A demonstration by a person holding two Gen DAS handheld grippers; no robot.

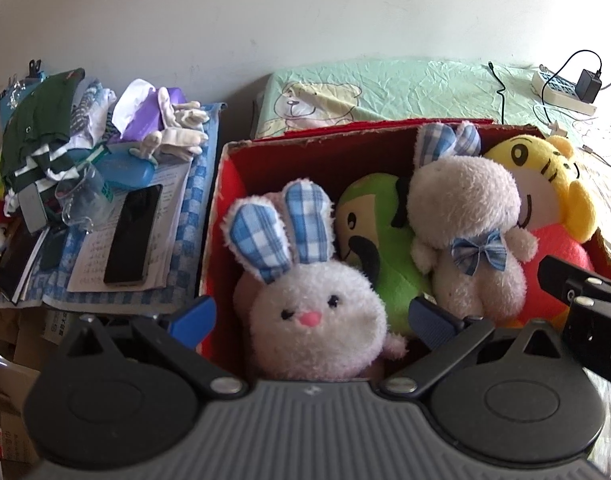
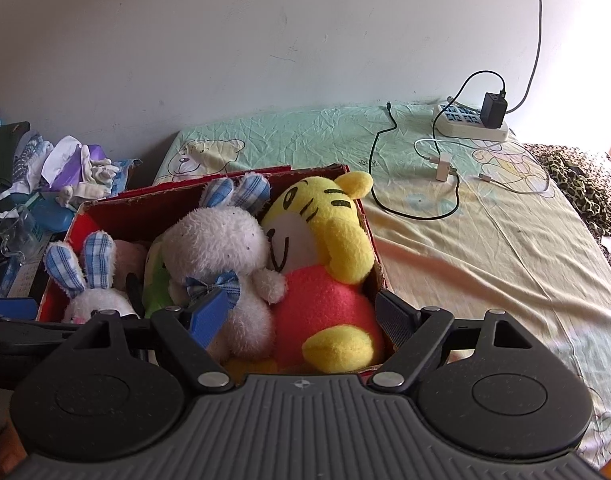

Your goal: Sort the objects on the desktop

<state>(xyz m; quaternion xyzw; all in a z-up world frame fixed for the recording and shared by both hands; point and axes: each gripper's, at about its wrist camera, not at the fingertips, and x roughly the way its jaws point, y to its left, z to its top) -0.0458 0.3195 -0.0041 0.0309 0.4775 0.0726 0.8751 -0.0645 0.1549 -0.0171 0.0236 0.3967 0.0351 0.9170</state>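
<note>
Inside the red cardboard box (image 1: 265, 160), four plush toys are sitting packed: a white bunny (image 1: 313, 312) at the left, a green plush (image 1: 377, 240) behind it, a second bunny with a blue bow (image 1: 469, 236), and a yellow tiger (image 2: 325, 240) filling the right end. Both grippers are hovering at the box's near edge. Left gripper (image 1: 311, 320) fingers are standing apart around the white bunny, possibly not touching. Right gripper (image 2: 301, 318) fingers are spread, empty.

A red box (image 1: 273, 160) holds 2 white plush rabbits (image 1: 317, 312) (blue-checked ears), a green plush toy (image 1: 369, 216) and a yellow, black-striped plush tiger (image 2: 321, 216) in pink.
</note>
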